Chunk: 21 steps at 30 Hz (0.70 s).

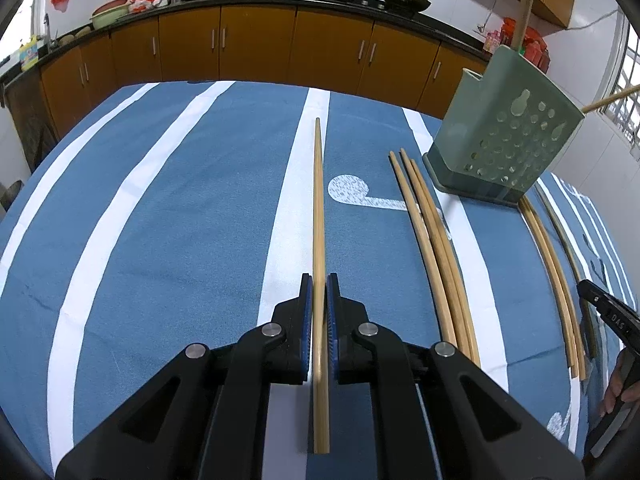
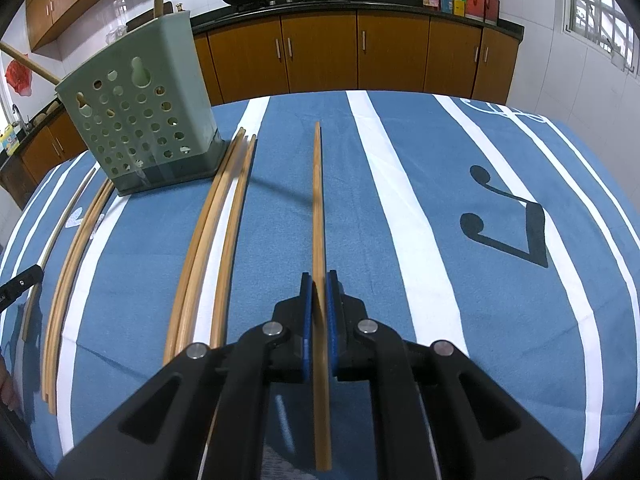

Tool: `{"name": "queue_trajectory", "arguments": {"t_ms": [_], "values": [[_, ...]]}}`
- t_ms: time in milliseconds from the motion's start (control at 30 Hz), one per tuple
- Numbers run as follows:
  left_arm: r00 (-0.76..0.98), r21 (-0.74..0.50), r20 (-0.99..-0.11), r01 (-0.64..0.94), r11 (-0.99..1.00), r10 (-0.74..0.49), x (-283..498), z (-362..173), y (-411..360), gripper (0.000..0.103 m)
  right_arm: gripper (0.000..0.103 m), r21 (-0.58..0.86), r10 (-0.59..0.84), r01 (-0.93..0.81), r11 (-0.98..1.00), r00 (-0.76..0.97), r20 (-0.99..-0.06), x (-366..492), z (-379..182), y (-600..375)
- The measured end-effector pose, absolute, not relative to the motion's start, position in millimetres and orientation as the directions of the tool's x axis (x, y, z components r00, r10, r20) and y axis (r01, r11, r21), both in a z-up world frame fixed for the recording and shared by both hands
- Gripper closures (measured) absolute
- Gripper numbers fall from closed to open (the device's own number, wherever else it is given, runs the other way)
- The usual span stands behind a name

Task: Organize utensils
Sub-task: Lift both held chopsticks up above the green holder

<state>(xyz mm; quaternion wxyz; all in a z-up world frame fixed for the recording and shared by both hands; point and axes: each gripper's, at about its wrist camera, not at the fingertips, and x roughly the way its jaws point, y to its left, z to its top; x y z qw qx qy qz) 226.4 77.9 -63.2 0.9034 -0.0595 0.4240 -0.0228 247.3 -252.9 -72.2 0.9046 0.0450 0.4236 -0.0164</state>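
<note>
My left gripper is shut on a wooden chopstick that points forward over the blue striped tablecloth. My right gripper is shut on another wooden chopstick, held the same way. A green perforated utensil holder stands at the right of the left wrist view and shows at the left of the right wrist view; wooden sticks poke out of its top. Loose chopsticks lie on the cloth on both sides of the holder, and they also show in the right wrist view.
A blue cloth with white stripes covers the table. More chopsticks lie left of the holder. The other gripper's tip shows at the right edge. Brown kitchen cabinets with woks on the counter stand behind the table.
</note>
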Motion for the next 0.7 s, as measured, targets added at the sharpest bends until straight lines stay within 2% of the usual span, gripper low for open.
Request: {"name": "queue_trajectory", "arguments": {"t_ms": [367, 500, 700], "values": [[0.632, -0.069, -0.772, 0.012, 0.998, -0.061, 217, -63, 72, 0.096, 0.095, 0.092, 0.029, 0.065, 0.994, 0.638, -0.769, 237, -69, -257], [0.647, -0.075, -0.76, 0.01, 0.997, -0.064, 212, -51, 77, 0.096, 0.095, 0.112, 0.037, 0.064, 0.992, 0.692, -0.721, 226, -46, -263], [0.727, -0.091, -0.683, 0.013, 0.996, -0.071, 201, -7, 87, 0.096, 0.095, 0.133, 0.031, 0.068, 0.989, 0.778, -0.628, 214, 1, -274]]}}
